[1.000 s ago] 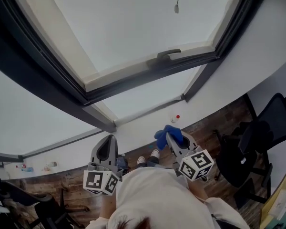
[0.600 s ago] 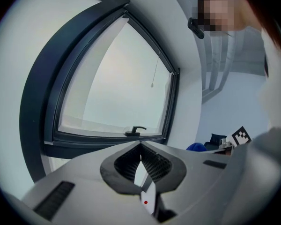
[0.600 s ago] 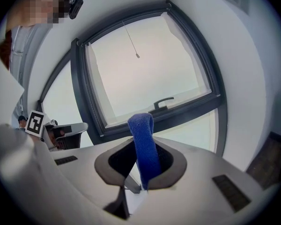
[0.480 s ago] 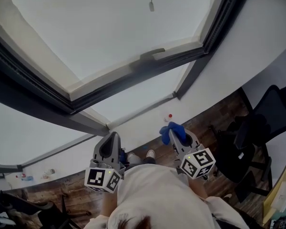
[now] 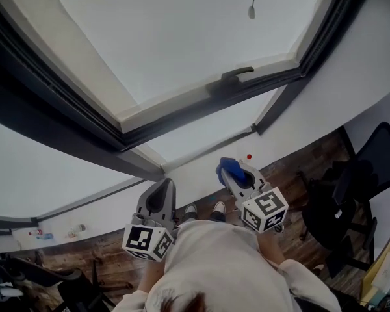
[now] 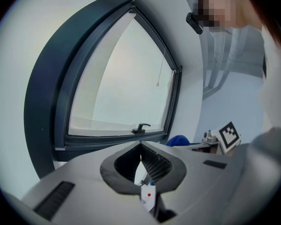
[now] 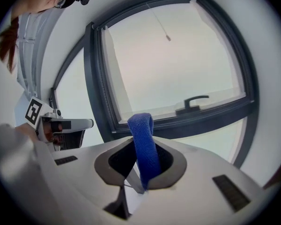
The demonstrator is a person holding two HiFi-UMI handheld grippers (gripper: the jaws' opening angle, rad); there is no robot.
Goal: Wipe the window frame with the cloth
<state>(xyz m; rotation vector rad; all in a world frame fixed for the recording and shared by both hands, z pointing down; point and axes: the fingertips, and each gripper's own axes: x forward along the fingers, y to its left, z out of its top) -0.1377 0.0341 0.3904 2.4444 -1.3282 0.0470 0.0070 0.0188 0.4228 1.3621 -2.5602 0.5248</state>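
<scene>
Nearest, at the bottom of the head view, the person's pale shirt (image 5: 221, 265) fills the edge. Both hand-held tools rise from it side by side, each with a marker cube at its near end.

The right gripper (image 5: 235, 175) is clamped on the blue cloth (image 7: 144, 135). The cloth is a narrow folded strip of soft, nubbly fabric. It stands up from between the jaws and curls over at its top, past their tips. Its lower end disappears into the jaw opening, so how much is pinched cannot be told.

The left gripper (image 5: 163, 187), just to the left, has its ribbed dark jaws brought together at the tips with nothing between them. Both tools have smooth grey moulded shells.

Beyond the tools, a pair of shoes (image 5: 219, 207) stands on a brown wooden floor (image 5: 299, 168). To the right is a black chair (image 5: 377, 161), cut off by the picture's edge.

Farther on is a smooth white wall, with the dark grey window frame (image 5: 182, 117) set in it. The cloth is well short of the frame and does not touch it. A dark lever handle (image 5: 236, 74) sits on the frame's lower bar. A thin cord with a small weight (image 5: 251, 11) hangs in front of the bright, featureless pane. The frame's left side is bent by the wide lens and runs out of view.
</scene>
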